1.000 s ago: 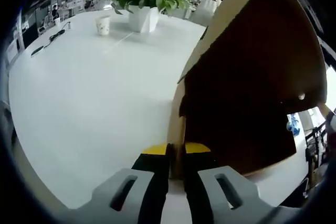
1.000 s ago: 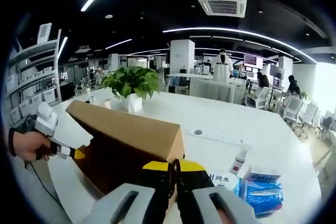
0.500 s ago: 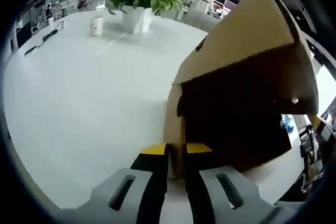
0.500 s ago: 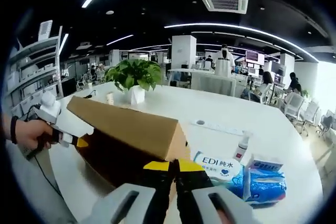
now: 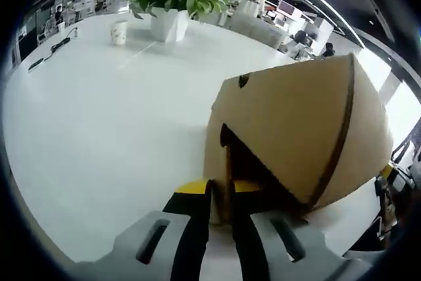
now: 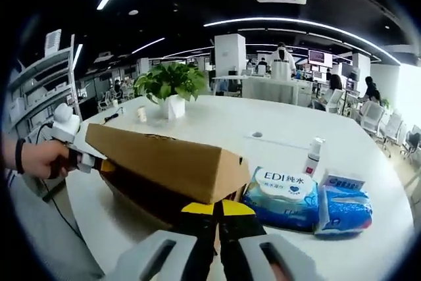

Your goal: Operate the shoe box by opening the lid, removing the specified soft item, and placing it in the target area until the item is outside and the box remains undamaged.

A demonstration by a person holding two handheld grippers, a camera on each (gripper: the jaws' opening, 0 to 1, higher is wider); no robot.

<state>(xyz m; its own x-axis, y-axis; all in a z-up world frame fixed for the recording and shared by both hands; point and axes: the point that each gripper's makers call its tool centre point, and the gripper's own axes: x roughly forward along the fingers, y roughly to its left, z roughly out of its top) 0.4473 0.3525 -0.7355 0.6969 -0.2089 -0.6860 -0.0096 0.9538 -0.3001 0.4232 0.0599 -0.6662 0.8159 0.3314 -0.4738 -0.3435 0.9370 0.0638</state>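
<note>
Cardboard lid gripped at both ends

Shoe box [image 6: 164,169] sits on the white tabletop [image 5: 99,116], its lid [image 5: 296,123] partly raised. Left gripper [image 5: 220,192] and right gripper [image 6: 216,212] each have their fingers clamped on a lid edge. A person's hand [image 6: 36,159] holds the left gripper level.

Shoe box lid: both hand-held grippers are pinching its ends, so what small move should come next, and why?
Probably raise both ends evenly. The left hand-held gripper and right hand-held gripper are each shut on the lid, which sits low and nearly closed, hiding the inside. A level lift avoids twisting the cardboard.
</note>
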